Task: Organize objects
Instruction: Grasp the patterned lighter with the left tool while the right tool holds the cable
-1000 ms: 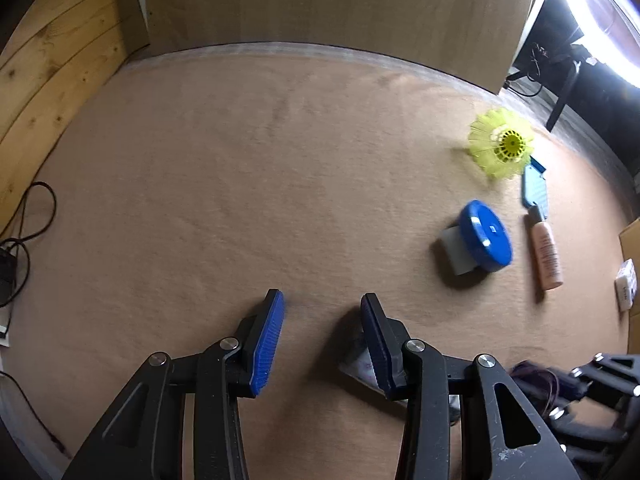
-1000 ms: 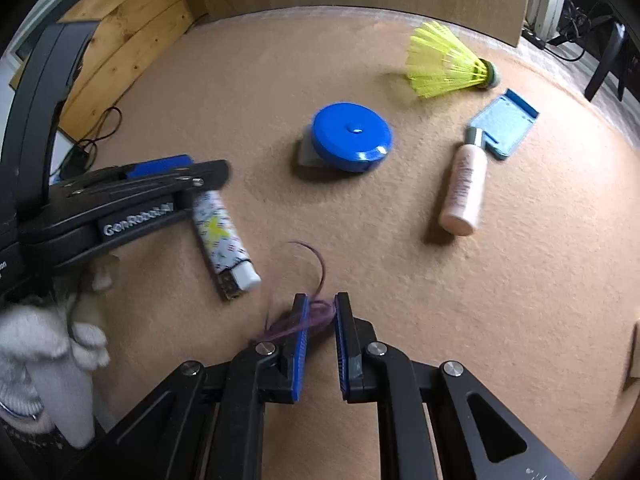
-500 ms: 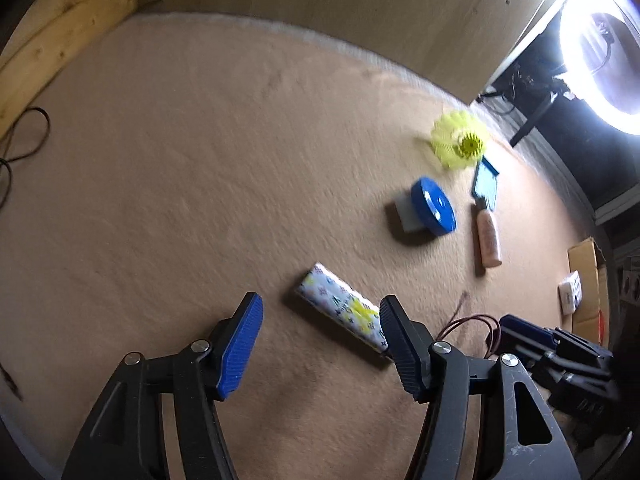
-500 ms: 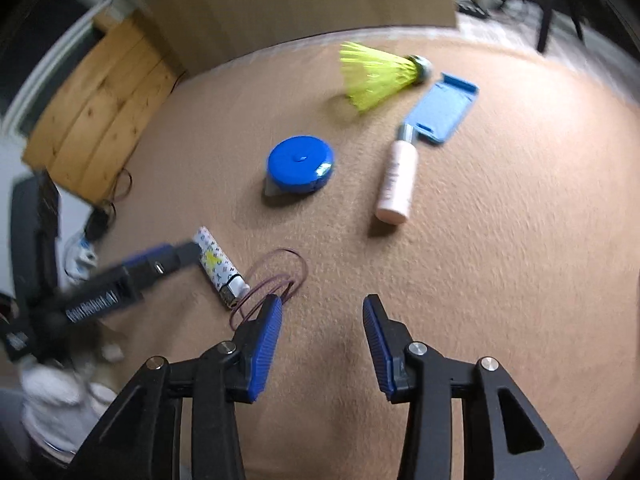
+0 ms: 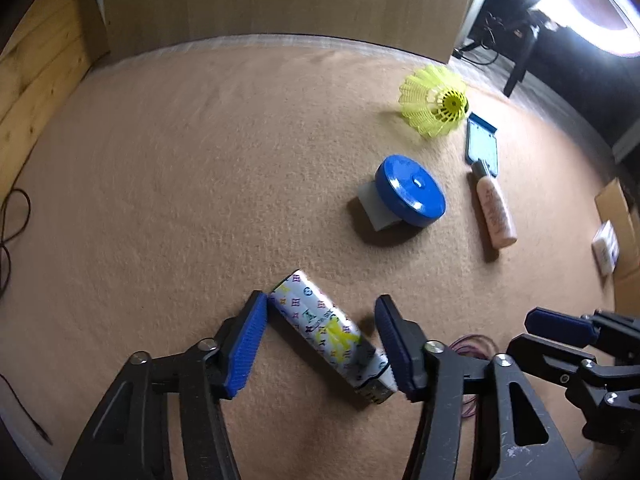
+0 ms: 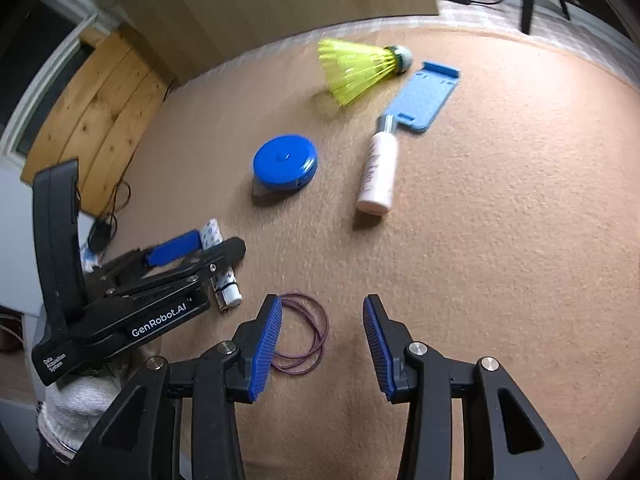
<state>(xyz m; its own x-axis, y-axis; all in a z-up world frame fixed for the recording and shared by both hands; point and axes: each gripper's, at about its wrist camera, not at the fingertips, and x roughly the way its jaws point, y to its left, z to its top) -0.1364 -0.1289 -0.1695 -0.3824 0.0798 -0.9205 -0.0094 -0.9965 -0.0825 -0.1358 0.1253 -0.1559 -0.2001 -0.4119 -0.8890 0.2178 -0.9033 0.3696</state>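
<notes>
A patterned white lighter (image 5: 320,328) lies slantwise on the tan carpet (image 5: 200,200). My left gripper (image 5: 320,340) straddles it with jaws closing, a pad near each end, and I see no firm press. In the right wrist view the left gripper (image 6: 204,250) covers most of the lighter (image 6: 226,284). Purple hair ties (image 6: 308,336) lie loose on the carpet beside the inner pad of my open right gripper (image 6: 320,340), which holds nothing. The hair ties (image 5: 474,344) also show past the left gripper, next to the right gripper (image 5: 548,336).
Farther out lie a blue round tape measure (image 6: 286,162), a pink bottle (image 6: 378,172), a flat blue holder (image 6: 426,98) and a yellow shuttlecock (image 6: 360,68). A cardboard panel (image 5: 280,0) stands behind. Cables (image 5: 12,216) run on the left, a box (image 5: 620,220) sits right.
The right gripper, shut on the hair ties a second ago, has opened and they lie on the carpet. The left gripper pulled back, widened, then narrowed around the lighter.
</notes>
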